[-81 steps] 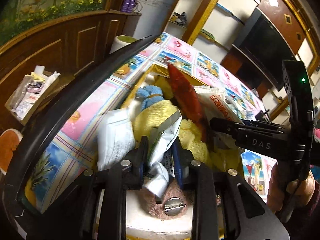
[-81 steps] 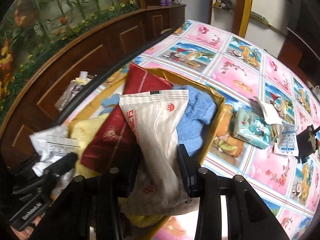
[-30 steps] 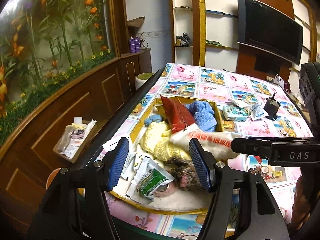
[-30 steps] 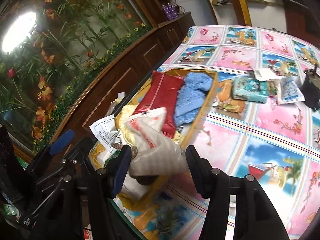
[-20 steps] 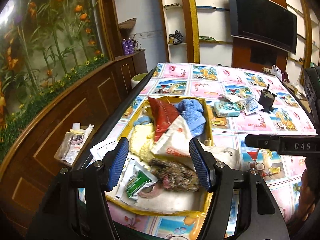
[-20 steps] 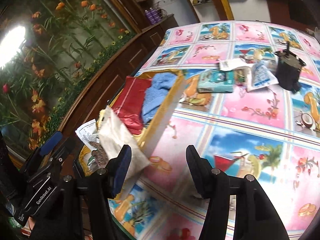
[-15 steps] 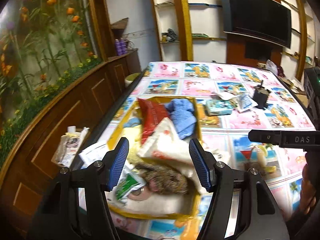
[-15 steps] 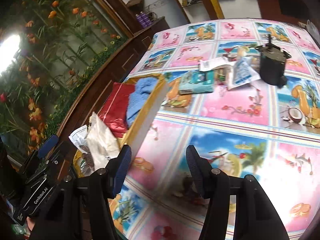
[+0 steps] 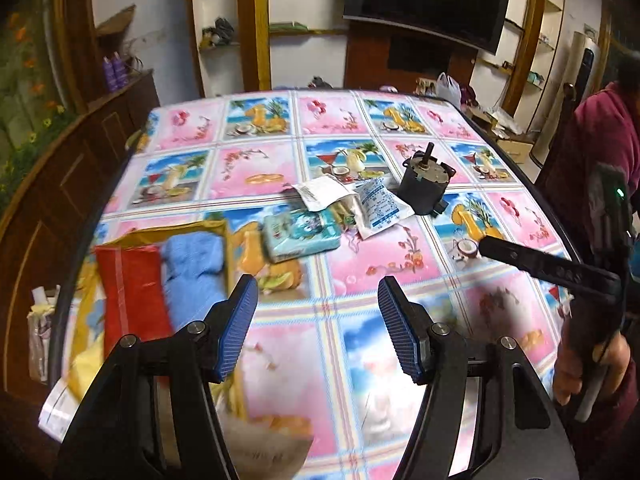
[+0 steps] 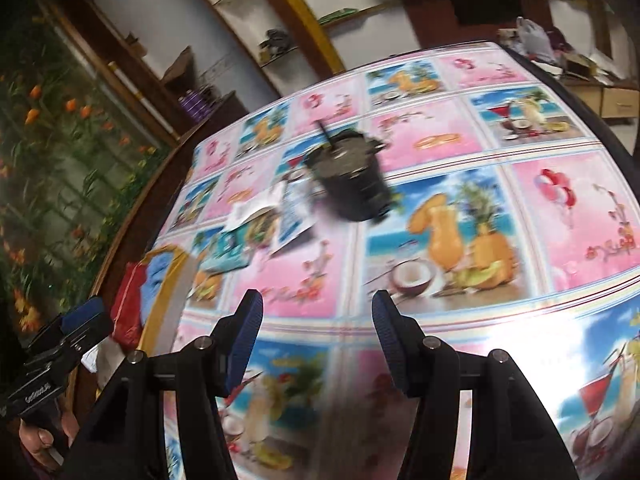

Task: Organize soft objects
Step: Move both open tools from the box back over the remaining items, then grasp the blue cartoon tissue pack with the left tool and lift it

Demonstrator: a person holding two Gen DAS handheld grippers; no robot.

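At the far left of the left wrist view, a yellow box (image 9: 218, 226) sits at the worktop's (image 9: 360, 264) left edge, and in it a red packet (image 9: 132, 292) lies side by side with a blue towel (image 9: 194, 268), the towel on the right against the box wall. Both soft things lie left of and just beyond the left gripper (image 9: 316, 320), outside the gap between its jaws. Those jaws stand partly apart with nothing between them; only the fruit-and-drink patterned cloth shows through the gap. Beyond the gap, past the box's right wall, a teal tissue pack (image 9: 302, 234) lies flat on the worktop. Right of it, white sachets (image 9: 378, 206) overlap, touching a torn white wrapper (image 9: 322, 192) behind the pack. Further right stands a small black motor (image 9: 426, 188), upright with its shaft up, just beside the sachets. At the right edge the right gripper (image 9: 486, 246) reaches in, held by a hand (image 9: 588, 372) below a maroon sleeve (image 9: 612, 140).

In the right wrist view, which is blurred, the box, red packet (image 10: 128, 300) and towel (image 10: 154, 276) sit far left, well apart from the right gripper's jaws (image 10: 316, 336). These are also partly apart and empty over bare cloth. The tissue pack (image 10: 226, 250), sachets (image 10: 294, 212) and motor (image 10: 352, 178) lie beyond and left of the gap.
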